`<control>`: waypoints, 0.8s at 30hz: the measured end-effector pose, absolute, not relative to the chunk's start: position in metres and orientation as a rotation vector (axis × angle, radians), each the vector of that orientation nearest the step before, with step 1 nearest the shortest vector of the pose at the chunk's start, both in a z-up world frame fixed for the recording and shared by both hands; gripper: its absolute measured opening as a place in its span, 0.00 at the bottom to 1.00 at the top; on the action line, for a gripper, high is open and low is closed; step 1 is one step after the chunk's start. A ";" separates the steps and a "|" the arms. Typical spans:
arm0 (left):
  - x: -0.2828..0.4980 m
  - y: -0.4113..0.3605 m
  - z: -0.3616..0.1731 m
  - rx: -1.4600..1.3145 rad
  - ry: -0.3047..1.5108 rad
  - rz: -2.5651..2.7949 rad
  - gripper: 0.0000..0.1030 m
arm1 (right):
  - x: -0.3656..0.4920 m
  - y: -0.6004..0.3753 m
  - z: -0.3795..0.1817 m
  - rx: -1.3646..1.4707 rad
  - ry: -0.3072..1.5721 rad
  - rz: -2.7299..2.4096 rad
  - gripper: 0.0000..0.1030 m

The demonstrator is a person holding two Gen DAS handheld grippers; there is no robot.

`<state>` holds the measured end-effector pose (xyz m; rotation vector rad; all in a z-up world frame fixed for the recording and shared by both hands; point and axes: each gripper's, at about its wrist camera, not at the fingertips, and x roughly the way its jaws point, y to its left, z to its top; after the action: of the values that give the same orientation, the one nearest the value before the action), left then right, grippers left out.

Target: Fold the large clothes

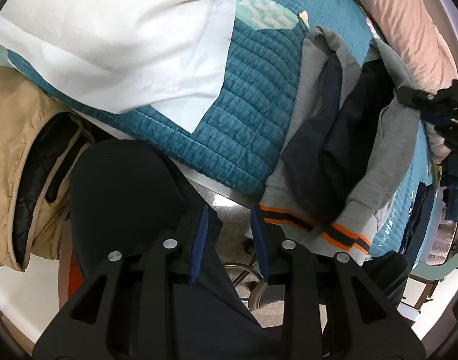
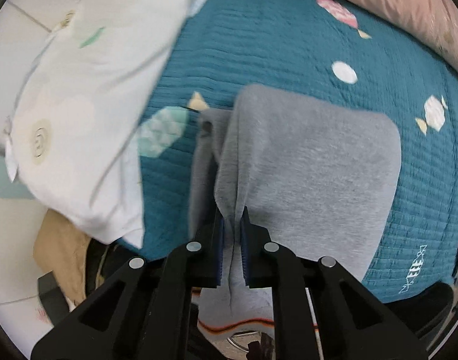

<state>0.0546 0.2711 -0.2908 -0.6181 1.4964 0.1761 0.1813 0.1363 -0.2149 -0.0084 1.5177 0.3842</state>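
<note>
A grey sweatshirt with navy panels and an orange-striped hem lies on the teal quilt, its hem hanging over the bed edge. My left gripper is open just left of that hem, with only floor showing between its blue pads. At the right edge of the left wrist view my right gripper pinches the garment's far side. The right wrist view shows the sweatshirt folded over in a grey slab, and the right gripper shut on a raised pleat of its fabric.
A white pillow lies on the left of the quilt, and a pink duvet runs along the far side. A beige jacket and a black chair back sit beside the bed. Chair wheels stand on the floor below.
</note>
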 end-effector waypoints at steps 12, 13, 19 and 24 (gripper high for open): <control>0.062 0.267 -0.285 -0.598 1.510 0.182 0.31 | 0.173 0.182 -0.267 -0.103 1.602 0.443 0.62; 0.062 0.266 -0.283 -0.597 1.506 0.176 0.31 | 0.175 0.179 -0.271 -0.057 1.618 0.455 0.76; 0.078 0.250 -0.267 -0.576 1.488 0.128 0.31 | 0.173 0.133 -0.239 0.215 1.583 0.612 0.75; 0.102 0.213 -0.247 -0.519 1.452 0.009 0.31 | 0.152 0.078 -0.186 0.163 1.436 0.597 0.75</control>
<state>0.1023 0.2126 -0.2466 -0.5187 1.4517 0.0095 0.1518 0.0781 -0.1863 0.1633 1.4356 0.5973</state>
